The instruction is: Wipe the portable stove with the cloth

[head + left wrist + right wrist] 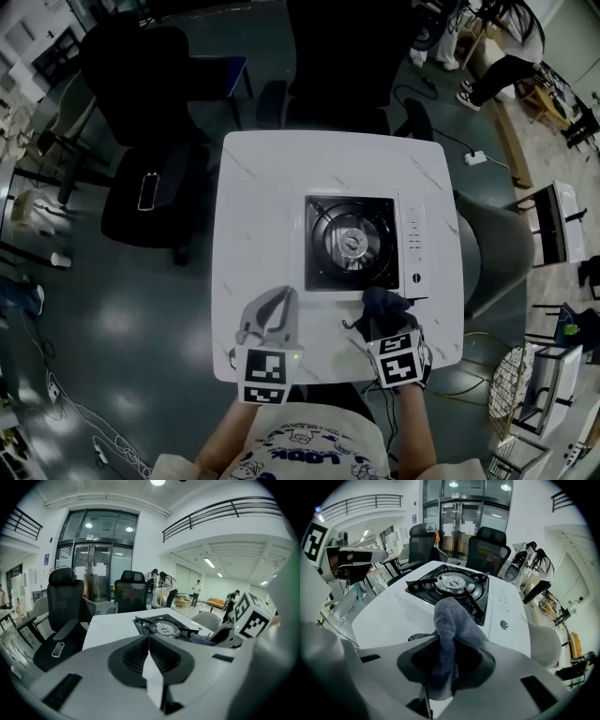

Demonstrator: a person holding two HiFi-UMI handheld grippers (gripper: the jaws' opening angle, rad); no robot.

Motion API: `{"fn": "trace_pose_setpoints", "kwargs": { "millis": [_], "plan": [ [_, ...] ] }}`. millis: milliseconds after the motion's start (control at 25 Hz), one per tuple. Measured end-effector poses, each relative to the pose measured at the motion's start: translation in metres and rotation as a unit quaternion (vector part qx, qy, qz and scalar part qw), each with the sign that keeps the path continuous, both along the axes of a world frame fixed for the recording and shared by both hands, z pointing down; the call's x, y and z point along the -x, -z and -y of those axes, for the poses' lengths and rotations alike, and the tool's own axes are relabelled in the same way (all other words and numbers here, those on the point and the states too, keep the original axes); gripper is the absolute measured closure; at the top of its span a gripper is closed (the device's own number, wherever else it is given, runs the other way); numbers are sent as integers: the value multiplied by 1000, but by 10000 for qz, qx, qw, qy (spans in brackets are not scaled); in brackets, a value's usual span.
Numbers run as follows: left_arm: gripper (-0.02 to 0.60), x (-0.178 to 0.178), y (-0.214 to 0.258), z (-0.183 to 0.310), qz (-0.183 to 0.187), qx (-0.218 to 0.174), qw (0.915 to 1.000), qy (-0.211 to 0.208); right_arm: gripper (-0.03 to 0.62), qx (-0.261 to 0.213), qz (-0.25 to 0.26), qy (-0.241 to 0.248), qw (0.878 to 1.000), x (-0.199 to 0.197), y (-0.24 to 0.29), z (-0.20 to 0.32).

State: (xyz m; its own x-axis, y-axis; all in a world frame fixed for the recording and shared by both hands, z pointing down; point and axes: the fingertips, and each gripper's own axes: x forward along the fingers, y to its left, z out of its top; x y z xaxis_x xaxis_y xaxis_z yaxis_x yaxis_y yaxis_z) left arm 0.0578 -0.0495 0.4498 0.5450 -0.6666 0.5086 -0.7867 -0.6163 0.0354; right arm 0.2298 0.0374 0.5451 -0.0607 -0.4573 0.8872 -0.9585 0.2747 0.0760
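The portable stove (351, 243) lies on the right half of the white table (262, 216), a black burner well with a white control strip (415, 246) along its right side. My right gripper (384, 317) hovers just near of the stove's front edge, shut on a dark grey-blue cloth (379, 304). In the right gripper view the cloth (451, 620) bulges up out of the jaws of that gripper (444, 645), with the stove (453, 586) beyond. My left gripper (280, 302) sits left of it over bare tabletop, shut and empty (149, 641); the stove (164, 628) lies ahead to its right.
Black office chairs (150, 159) stand at the table's left and far sides, one with a phone (148, 190) on its seat. A grey chair (492, 255) is close on the right. A power strip (475, 157) lies on the floor; people stand far off at the upper right.
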Motion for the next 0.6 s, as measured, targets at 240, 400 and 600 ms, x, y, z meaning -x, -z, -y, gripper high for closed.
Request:
{"fn": "trace_pose_setpoints", "kwargs": {
  "millis": [240,400,600],
  "plan": [
    [560,11,-3,-2,1,29,9999,128,502,59,-6,272,9996,15,-3,6],
    [560,17,-3,-3,-7,20,9998,221,503,75,102,461,9989,29,-4,9],
    [560,30,-2,-1,-25,17,9993,360,502,106,167,734,9971,52,-3,17]
  ]
}}
